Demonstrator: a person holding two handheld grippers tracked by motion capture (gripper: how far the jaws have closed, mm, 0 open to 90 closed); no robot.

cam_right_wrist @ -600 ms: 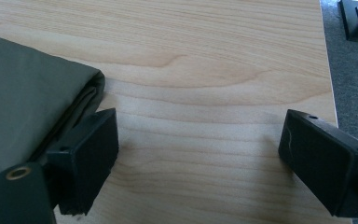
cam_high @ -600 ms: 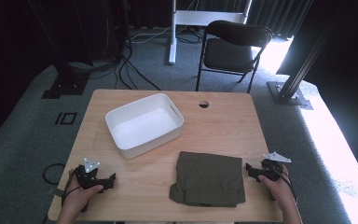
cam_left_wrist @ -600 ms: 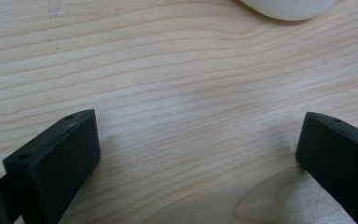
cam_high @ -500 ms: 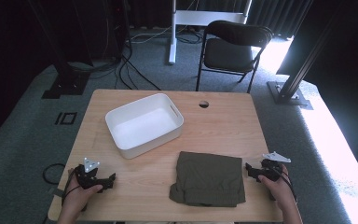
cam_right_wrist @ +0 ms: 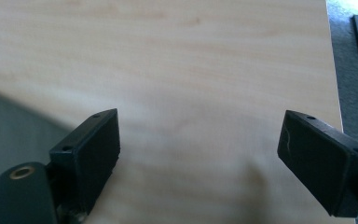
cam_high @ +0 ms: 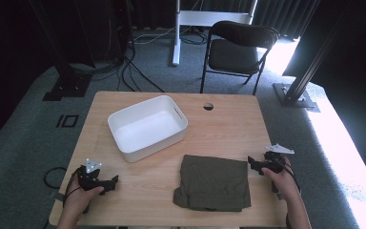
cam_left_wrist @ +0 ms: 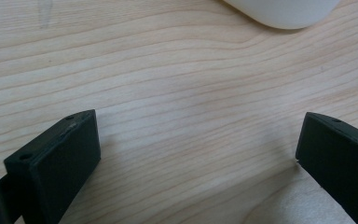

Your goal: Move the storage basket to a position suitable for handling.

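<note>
both hand-held grippers rest low on the wooden table (cam_high: 228, 129), one at each near corner. left gripper (cam_high: 112, 180) sits at the near left, held in the person's left hand (cam_high: 82, 194), its jaws spread wide with nothing but bare wood grain between them; in the left gripper view the rounded white corner of the bin (cam_left_wrist: 284, 10) shows at the top edge, apart from the jaws. right gripper (cam_high: 251, 163) sits at the near right in the right hand (cam_high: 280, 177), jaws likewise wide apart over bare table, its tips pointing toward and just beside the right edge of the folded olive-green garment (cam_high: 214, 182). that garment lies flat at the near middle of the table, between the two grippers, closer to the right one. white rectangular plastic bin (cam_high: 147, 127) stands empty and upright behind it, toward the left centre, turned at an angle to the table's edges. a small round hole (cam_high: 208, 106) marks the tabletop to the right of the bin. beyond the table a black folding chair (cam_high: 240, 50) stands on grey carpet.
</note>
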